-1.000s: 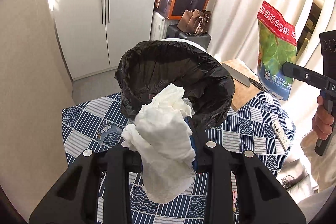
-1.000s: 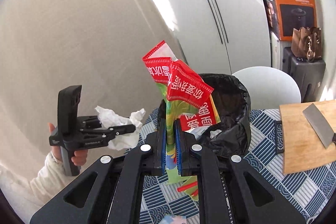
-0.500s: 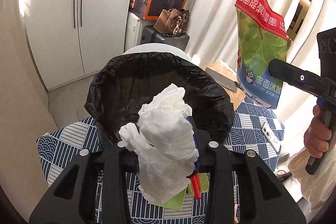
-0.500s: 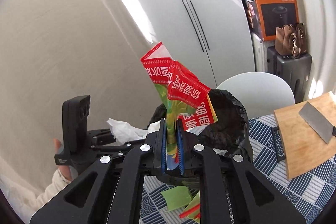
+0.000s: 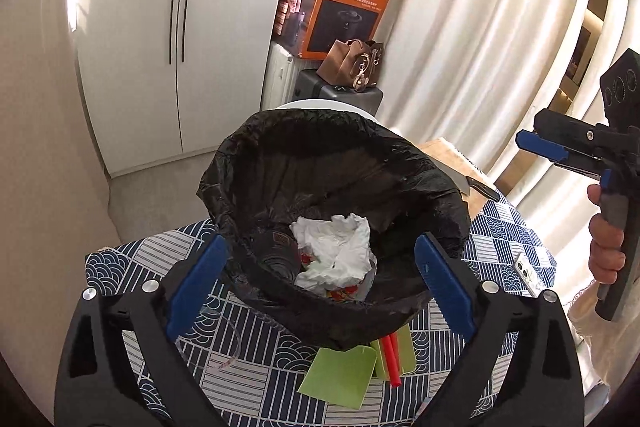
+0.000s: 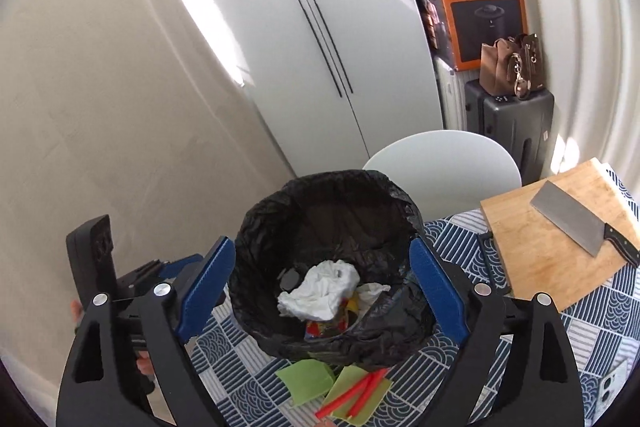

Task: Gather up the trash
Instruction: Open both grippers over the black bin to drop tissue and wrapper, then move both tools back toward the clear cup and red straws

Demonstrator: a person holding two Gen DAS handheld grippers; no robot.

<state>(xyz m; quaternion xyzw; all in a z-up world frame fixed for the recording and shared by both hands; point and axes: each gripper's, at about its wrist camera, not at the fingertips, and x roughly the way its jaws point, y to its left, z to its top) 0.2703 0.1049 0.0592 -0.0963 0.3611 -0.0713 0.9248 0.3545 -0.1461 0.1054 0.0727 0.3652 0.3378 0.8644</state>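
The white tissue (image 5: 334, 251) lay crumpled inside the black bin (image 5: 332, 211), on top of a colourful wrapper (image 6: 326, 325). The bin stood on the blue patterned table (image 5: 504, 247). Both the left gripper (image 5: 316, 275) and the right gripper (image 6: 320, 287) hung over the bin with fingers spread wide, holding nothing. Green papers (image 6: 308, 381) and red straws (image 6: 354, 393) lay near the bin; a cutting board (image 6: 552, 239) with a cleaver (image 6: 572, 223) was on the far right.

My left wrist view sits close over the near rim of the bin (image 5: 340, 187), looking down and forward into it, with the right gripper (image 5: 540, 147) at its right edge. My right wrist view looks into the same bin (image 6: 332, 223) from slightly farther right, left gripper (image 6: 176, 267) at lower left. Both share the bin, patterned tablecloth (image 5: 248, 359) (image 6: 600, 339) and cupboard (image 5: 160, 27) (image 6: 320, 27).
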